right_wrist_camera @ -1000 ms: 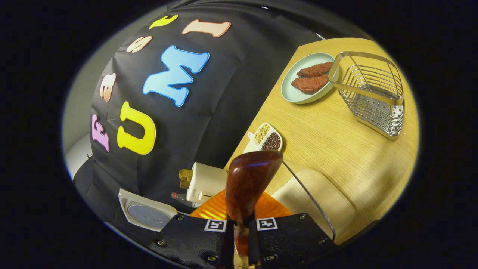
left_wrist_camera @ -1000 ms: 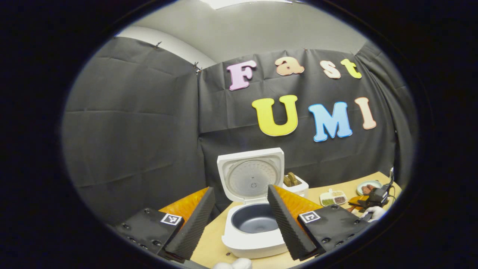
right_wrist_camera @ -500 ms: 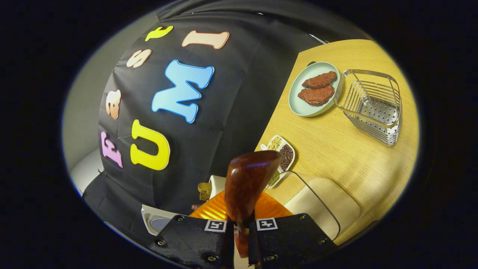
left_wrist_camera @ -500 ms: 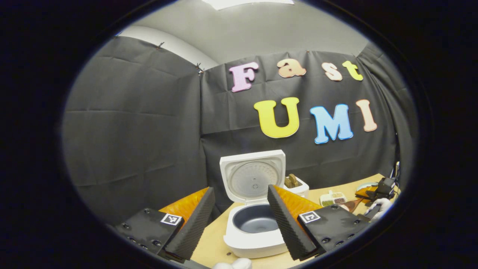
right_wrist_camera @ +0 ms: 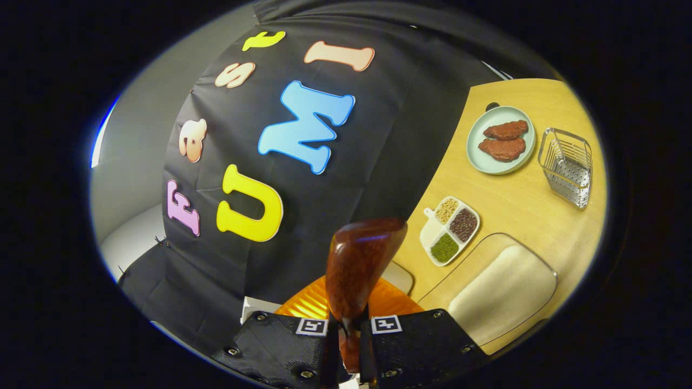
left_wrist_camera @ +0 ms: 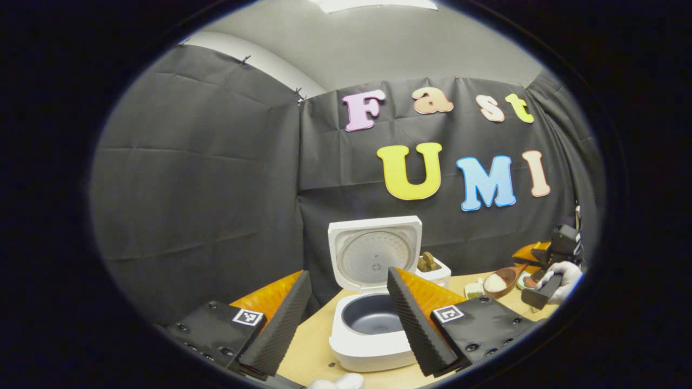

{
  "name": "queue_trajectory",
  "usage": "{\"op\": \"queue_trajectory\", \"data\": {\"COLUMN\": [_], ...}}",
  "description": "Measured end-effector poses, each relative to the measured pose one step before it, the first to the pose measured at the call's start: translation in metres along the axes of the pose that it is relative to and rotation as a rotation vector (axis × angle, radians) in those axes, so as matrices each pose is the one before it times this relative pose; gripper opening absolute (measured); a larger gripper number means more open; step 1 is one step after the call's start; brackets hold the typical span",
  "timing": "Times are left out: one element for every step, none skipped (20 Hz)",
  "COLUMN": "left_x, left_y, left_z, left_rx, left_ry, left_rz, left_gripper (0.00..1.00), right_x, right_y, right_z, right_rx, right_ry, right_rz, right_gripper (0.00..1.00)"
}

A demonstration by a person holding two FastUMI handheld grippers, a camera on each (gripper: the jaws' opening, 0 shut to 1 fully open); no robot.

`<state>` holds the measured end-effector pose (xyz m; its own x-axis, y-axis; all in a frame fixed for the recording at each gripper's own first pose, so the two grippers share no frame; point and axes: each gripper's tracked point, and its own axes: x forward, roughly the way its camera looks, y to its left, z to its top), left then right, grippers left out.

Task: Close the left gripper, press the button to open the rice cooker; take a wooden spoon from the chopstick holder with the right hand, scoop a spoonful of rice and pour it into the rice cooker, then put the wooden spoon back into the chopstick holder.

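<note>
Left gripper [left_wrist_camera: 346,319] status: jaws spread wide apart, nothing between them, nothing touched. Between its two fingers, at lower centre of the left gripper view, sits the rice cooker [left_wrist_camera: 372,335] with its lid [left_wrist_camera: 375,254] standing upright and the dark inner pot exposed. The cooker rests on the wooden table [left_wrist_camera: 308,351]. Just right of the lid stands the white chopstick holder [left_wrist_camera: 432,270].

Right gripper [right_wrist_camera: 348,335] status: jaws drawn together and clamped on the handle of the wooden spoon [right_wrist_camera: 359,270]. In the right gripper view the spoon rises from the finger gap at bottom centre, its rounded back facing the camera. In the left gripper view, at the right edge of the frame, the same spoon shows its bowl carrying a heap of white rice [left_wrist_camera: 494,282], held above the table well to the right of the cooker, with a gloved hand [left_wrist_camera: 562,273] on the gripper body.

Right side of the right gripper view:
- rice tray [right_wrist_camera: 505,294], lower right
- divided dish of beans [right_wrist_camera: 450,231], just above the tray
- plate with two pieces of meat [right_wrist_camera: 501,139], upper right
- wire basket [right_wrist_camera: 567,166], beside the plate
</note>
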<state>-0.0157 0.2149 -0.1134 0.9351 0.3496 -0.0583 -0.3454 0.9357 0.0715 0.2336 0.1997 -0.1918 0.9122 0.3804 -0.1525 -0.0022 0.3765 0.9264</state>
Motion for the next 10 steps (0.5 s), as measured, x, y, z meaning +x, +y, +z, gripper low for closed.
{"op": "queue_trajectory", "data": {"left_x": [-0.00129, -0.00117, -0.00147, -0.00095, -0.0011, -0.00133, -0.00064, -0.00122, -0.00037, -0.00009], "left_y": [0.00427, 0.00459, 0.00251, 0.00281, 0.00339, 0.00469, 0.00257, 0.0025, 0.00276, 0.00438], "left_z": [0.00001, -0.00197, -0.00126, -0.00324, -0.00109, -0.00002, 0.00002, -0.00173, -0.00146, -0.00183], "left_rx": [-0.00256, 0.00056, -0.00002, 0.0022, 0.00368, 0.00137, -0.00256, -0.00503, -0.00372, -0.00142], "left_ry": [0.00127, -0.00134, 0.0028, 0.00196, 0.00034, -0.00165, 0.00237, 0.00195, 0.00346, 0.00432], "left_rz": [0.00778, 0.00692, 0.00506, 0.00635, 0.00812, 0.01022, 0.00611, 0.00648, 0.00851, 0.00797], "left_gripper": [1.0, 1.0, 1.0, 1.0, 1.0, 0.98, 1.0, 1.0, 1.0, 1.0], "right_x": [0.00414, 0.00326, 0.00466, 0.0037, 0.00558, 0.00685, 0.00576, 0.00581, 0.0078, 0.00654], "right_y": [0.01378, 0.0131, 0.01244, 0.0114, 0.00887, 0.00993, 0.00662, 0.00408, 0.00454, 0.00384], "right_z": [-0.00953, -0.00924, -0.01386, -0.01397, -0.01479, -0.01579, -0.01564, -0.01704, -0.01502, -0.01555], "right_rx": [0.00429, 0.00699, -0.00093, 0.00426, -0.00142, -0.00035, -0.00957, -0.01388, -0.01256, -0.01048], "right_ry": [0.00946, 0.0089, 0.02083, 0.01861, 0.02047, 0.02176, 0.02094, 0.02249, 0.01817, 0.02099], "right_rz": [0.00851, 0.01475, 0.00992, 0.01395, 0.00584, 0.01337, 0.00819, -0.00042, 0.00775, -0.00142], "right_gripper": [0.15, 0.15, 0.15, 0.15, 0.15, 0.15, 0.15, 0.15, 0.15, 0.15]}}
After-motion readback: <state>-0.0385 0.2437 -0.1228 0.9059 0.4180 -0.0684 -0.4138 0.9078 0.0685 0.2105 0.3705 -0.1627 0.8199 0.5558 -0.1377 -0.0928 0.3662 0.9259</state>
